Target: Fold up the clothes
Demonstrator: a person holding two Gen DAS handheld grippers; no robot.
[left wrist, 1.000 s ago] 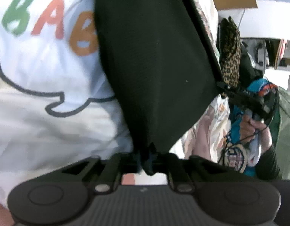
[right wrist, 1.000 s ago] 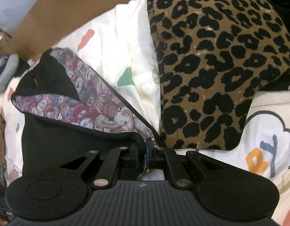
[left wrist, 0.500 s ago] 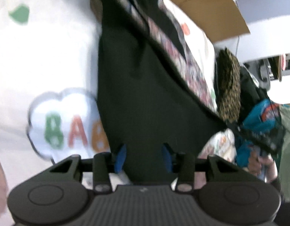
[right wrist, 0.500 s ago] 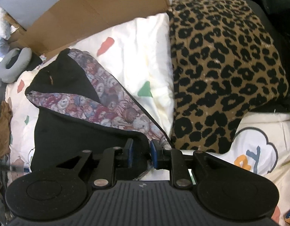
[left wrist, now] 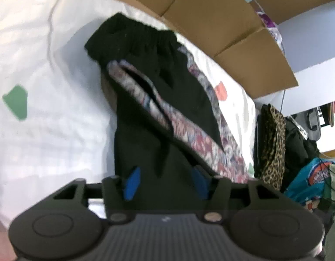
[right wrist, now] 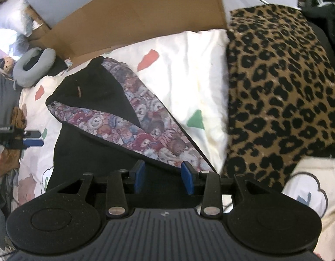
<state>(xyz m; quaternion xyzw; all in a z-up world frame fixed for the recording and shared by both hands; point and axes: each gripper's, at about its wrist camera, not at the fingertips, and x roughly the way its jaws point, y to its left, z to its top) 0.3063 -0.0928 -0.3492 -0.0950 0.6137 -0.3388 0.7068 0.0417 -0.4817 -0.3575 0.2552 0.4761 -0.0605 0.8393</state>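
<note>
A black garment with patterned bear-print side stripes (right wrist: 97, 152) lies folded on the white printed bedsheet (right wrist: 185, 82). In the left wrist view the same garment (left wrist: 150, 113) stretches away from me, its elastic waistband at the far end. My left gripper (left wrist: 165, 181) stands open over the garment's near edge, blue pads apart, holding nothing. My right gripper (right wrist: 163, 177) is also open just above the garment's near corner. The left gripper (right wrist: 31, 139) shows at the left edge of the right wrist view, beside the garment.
A folded leopard-print garment (right wrist: 282, 100) lies on the right of the bed. Cardboard panels (right wrist: 134, 19) stand behind the bed. A grey neck pillow (right wrist: 32, 67) rests at the far left. More clothes (left wrist: 306, 174) pile at the right.
Both grippers were shut on the black garment's corners a second ago. They have opened and let it go, and it now lies flat on the bed. Both have pulled back slightly.
</note>
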